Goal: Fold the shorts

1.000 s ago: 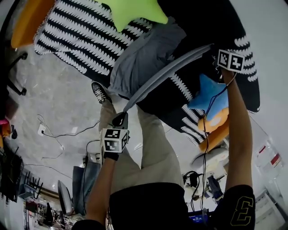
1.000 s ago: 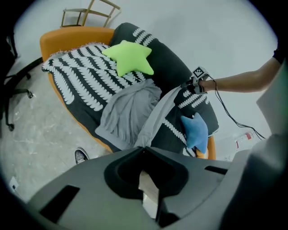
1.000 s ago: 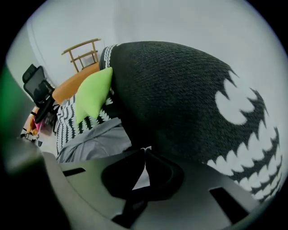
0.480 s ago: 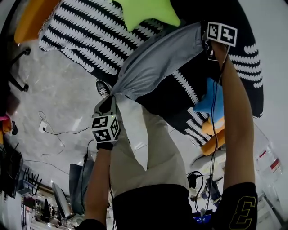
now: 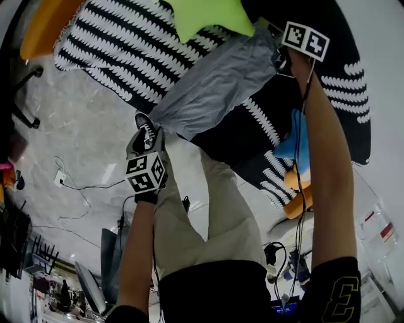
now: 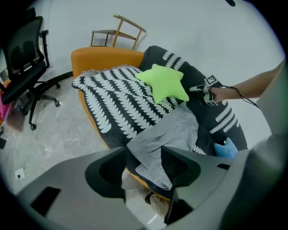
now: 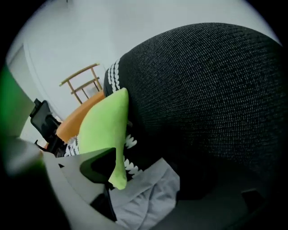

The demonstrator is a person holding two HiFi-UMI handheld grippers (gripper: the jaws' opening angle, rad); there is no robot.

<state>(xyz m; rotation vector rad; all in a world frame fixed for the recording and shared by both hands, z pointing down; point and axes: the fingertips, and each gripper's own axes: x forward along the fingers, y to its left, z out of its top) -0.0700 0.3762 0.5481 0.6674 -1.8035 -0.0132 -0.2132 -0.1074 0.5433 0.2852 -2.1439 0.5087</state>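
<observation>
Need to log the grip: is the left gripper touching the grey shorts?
Apart. The left gripper view shows the left gripper, jaws just opening, clear of the shorts lying on the sofa beyond.

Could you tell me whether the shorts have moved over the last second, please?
Yes. The shorts have dropped flat onto the striped throw, their far end now up beside the green pillow.
</observation>
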